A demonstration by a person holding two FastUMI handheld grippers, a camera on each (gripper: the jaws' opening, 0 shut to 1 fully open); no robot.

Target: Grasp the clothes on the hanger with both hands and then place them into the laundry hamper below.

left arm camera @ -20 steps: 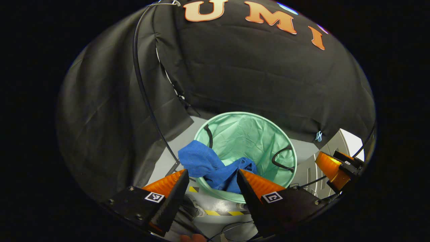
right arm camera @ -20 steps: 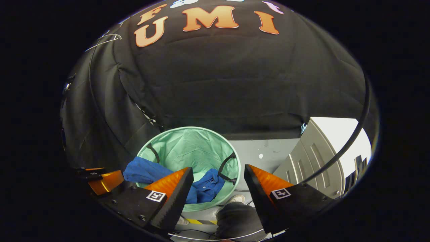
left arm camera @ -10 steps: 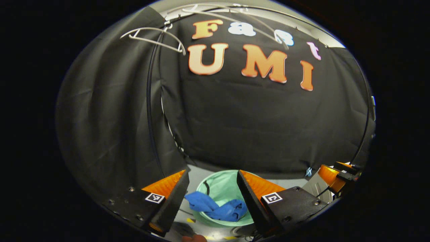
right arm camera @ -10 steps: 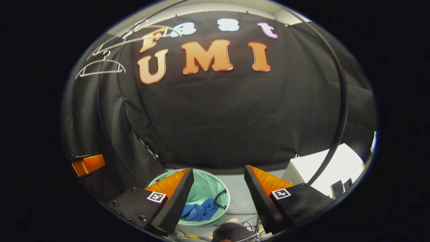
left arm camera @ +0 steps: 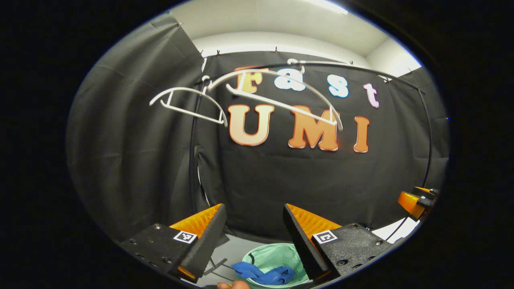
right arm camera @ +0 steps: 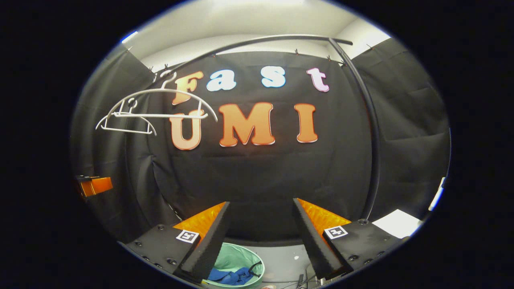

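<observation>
— What is cut off or hard to make out?

— The hamper [left arm camera: 277, 257] sits at the bottom edge of my left gripper view, its near rim cut off. In the right gripper view my finger hides its left side [right arm camera: 241, 261].

— Where are the clothes?

— The blue clothes [left arm camera: 263, 274] lie in the hamper, one fold draped over the rim. They are well below my left gripper [left arm camera: 253, 224] and my right gripper [right arm camera: 261, 220], touching neither.

— And your jaws?

— Both pairs stand apart, holding nothing.

— Room to move?

— Open air ahead to the cloth wall. Two bare hangers [left arm camera: 277, 94] hang on the rail [right arm camera: 281, 39] above.
</observation>
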